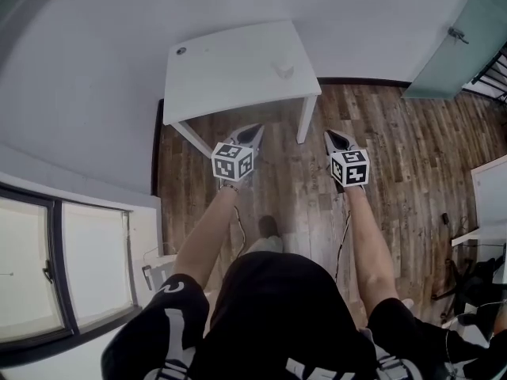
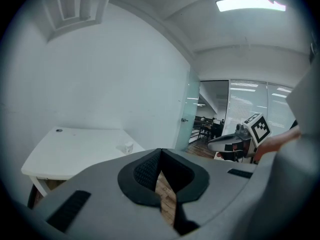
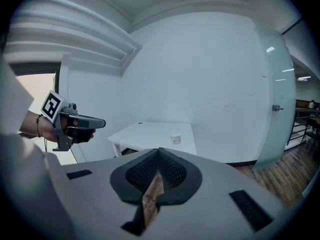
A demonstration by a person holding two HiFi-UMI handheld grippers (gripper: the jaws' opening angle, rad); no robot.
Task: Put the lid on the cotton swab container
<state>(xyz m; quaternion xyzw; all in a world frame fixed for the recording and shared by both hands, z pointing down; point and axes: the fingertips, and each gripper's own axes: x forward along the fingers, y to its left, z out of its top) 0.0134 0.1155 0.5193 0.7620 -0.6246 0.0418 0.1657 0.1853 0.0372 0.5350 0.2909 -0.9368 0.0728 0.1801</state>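
**Both claws clenched and empty, short of the counter's near edge**

The left claw [image 1: 255, 131] and the right claw [image 1: 330, 137] are held side by side over the wooden floor [image 1: 396, 157], pointing toward 12 o'clock at the white counter [image 1: 230, 85]. Neither touches it. In each gripper view the jaws are seen pressed together at their tips, with nothing between them; only floor planks show through the slit below the ribbed black pads [image 2: 146, 171]. The claw bodies are smooth grey plastic, tapering to a point, and each carries a cube with black-and-white square markers.

The cotton swab container [image 1: 283, 70] stands on the counter at 3 o'clock from its middle, near the right edge and well apart from both claws. It is a small pale, boxy thing; whether its lid is on cannot be told at this size.

The counter is a flat, matt white rectangle with straight edges and square-section white legs [image 1: 304, 121]. A small dark round spot [image 1: 181, 51] is set near its corner at 10 o'clock. The rest of the top is bare.

The far edge of the counter is close to a plain white wall [image 1: 95, 70]. At 3 o'clock of the counter the floor lies open, in dark, grained planks, as far as a frosted glass door [image 1: 447, 46] at 2 o'clock. At 9 o'clock only a narrow dark strip of floor is left beside the wall, and a dark-framed window [image 1: 55, 267] is seen at 8 o'clock.
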